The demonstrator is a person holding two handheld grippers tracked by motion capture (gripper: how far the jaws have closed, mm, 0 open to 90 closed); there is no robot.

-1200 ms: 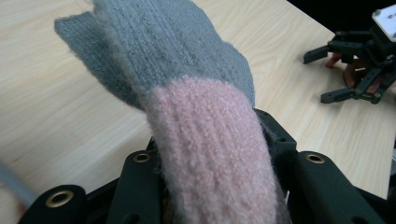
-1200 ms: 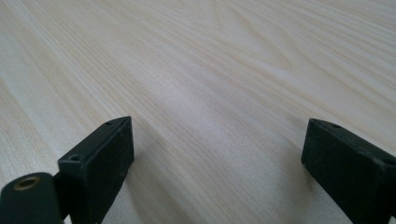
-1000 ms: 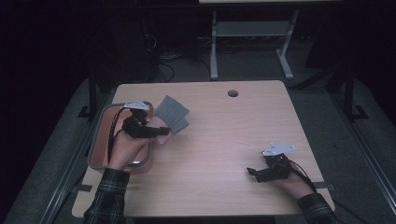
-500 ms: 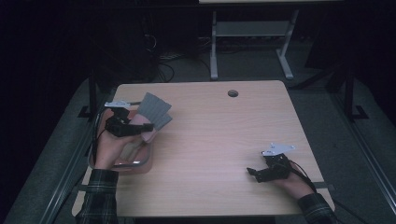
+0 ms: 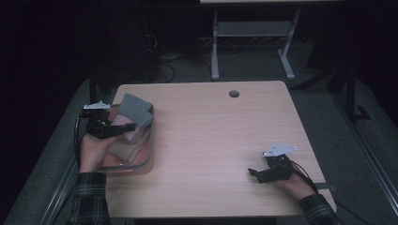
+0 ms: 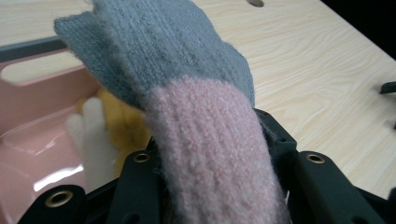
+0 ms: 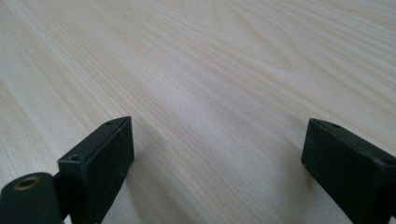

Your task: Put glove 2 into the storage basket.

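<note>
Pink and grey wool fills the space between the jaws of the left gripper (image 6: 210,186): a knitted glove (image 6: 187,107), pink at the cuff and grey over the palm, is clamped there by its cuff. In the left gripper view the grey part rises toward twelve o'clock, its edge spreading toward ten o'clock. In the high view the left gripper (image 5: 123,127) sits at about nine o'clock on the table (image 5: 220,140), pointing toward three o'clock, with the glove (image 5: 133,110) standing out beyond its tips toward one o'clock, over a pink tray (image 5: 141,166). That tray lies along the table's edge at nine o'clock, and the left hand (image 5: 94,150) comes in under it from seven o'clock in a plaid sleeve (image 5: 89,201).

Inside the tray (image 6: 37,107), at nine o'clock of the held glove in the left gripper view, lie more woollen pieces: a yellow one (image 6: 122,122) just behind the cuff and a white one (image 6: 93,135) beside it, touching each other. What exactly they are I cannot tell.

At about four o'clock on the table the right gripper (image 5: 256,173) rests low on the wood, pointing toward nine o'clock, well apart from the tray. Its jaws stand wide apart in the right gripper view (image 7: 215,163), with bare pale wood (image 7: 210,70) between them. A small round hole (image 5: 234,93) marks the tabletop near twelve o'clock.
</note>
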